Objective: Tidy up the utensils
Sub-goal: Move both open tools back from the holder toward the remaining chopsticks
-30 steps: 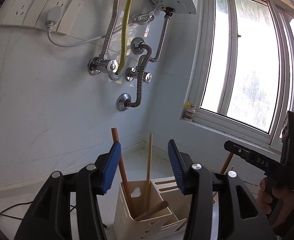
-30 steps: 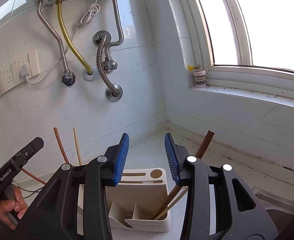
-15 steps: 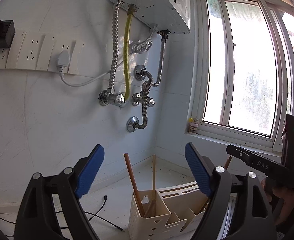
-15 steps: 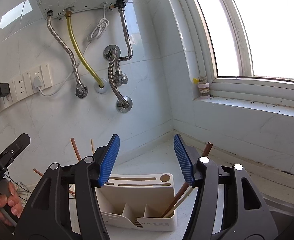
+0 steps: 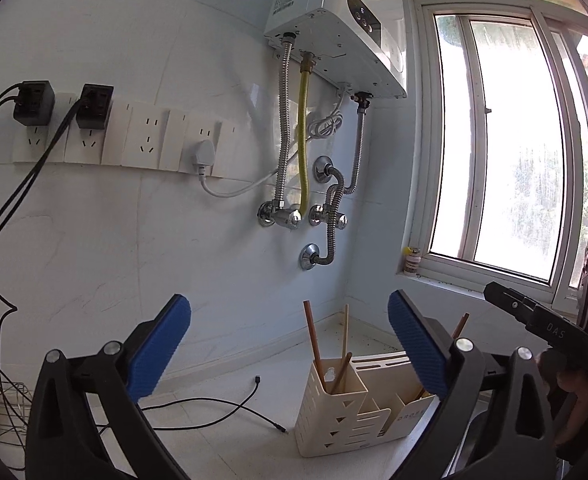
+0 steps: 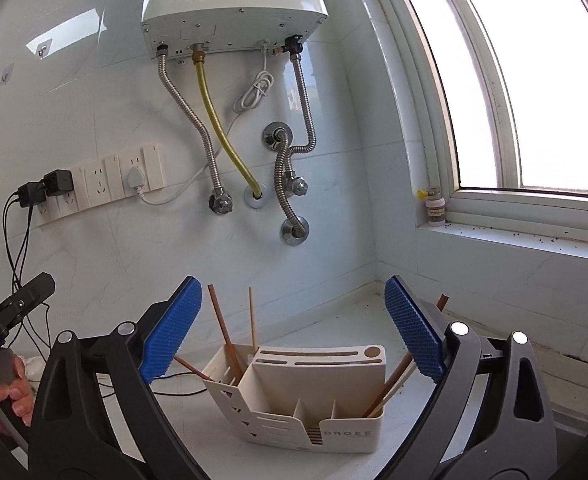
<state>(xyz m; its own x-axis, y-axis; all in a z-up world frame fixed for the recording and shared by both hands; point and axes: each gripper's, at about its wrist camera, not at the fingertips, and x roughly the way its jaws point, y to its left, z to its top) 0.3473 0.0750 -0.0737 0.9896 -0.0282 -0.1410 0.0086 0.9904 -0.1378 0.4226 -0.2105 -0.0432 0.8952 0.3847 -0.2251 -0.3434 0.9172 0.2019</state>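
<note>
A cream utensil holder (image 5: 346, 420) (image 6: 318, 380) stands on the white counter near the corner. A brown chopstick (image 5: 314, 344) (image 6: 222, 324) and a pale one (image 5: 345, 332) (image 6: 251, 312) stand in its left end compartment. More chopsticks (image 6: 390, 384) lean in its right compartment. My left gripper (image 5: 288, 300) hovers above and in front of the holder; its jaws are opening with nothing between them. My right gripper (image 6: 292, 282) is likewise back from the holder, with its jaws opening and empty. In each view, the other gripper shows at the edge, held by a hand (image 5: 570, 380) (image 6: 10, 392).
A water heater (image 6: 230, 4) with metal and yellow hoses hangs on the wall behind the holder. A socket strip (image 5: 134, 140) with plugs lies to the left, and a black cable (image 5: 214, 404) trails over the counter. A small bottle (image 6: 434, 208) stands on the window sill.
Both grippers have risen and drawn back from the holder, which now looks smaller and lower. Both pairs of jaws have spread from narrow to wide. The chopsticks stay in the holder.
</note>
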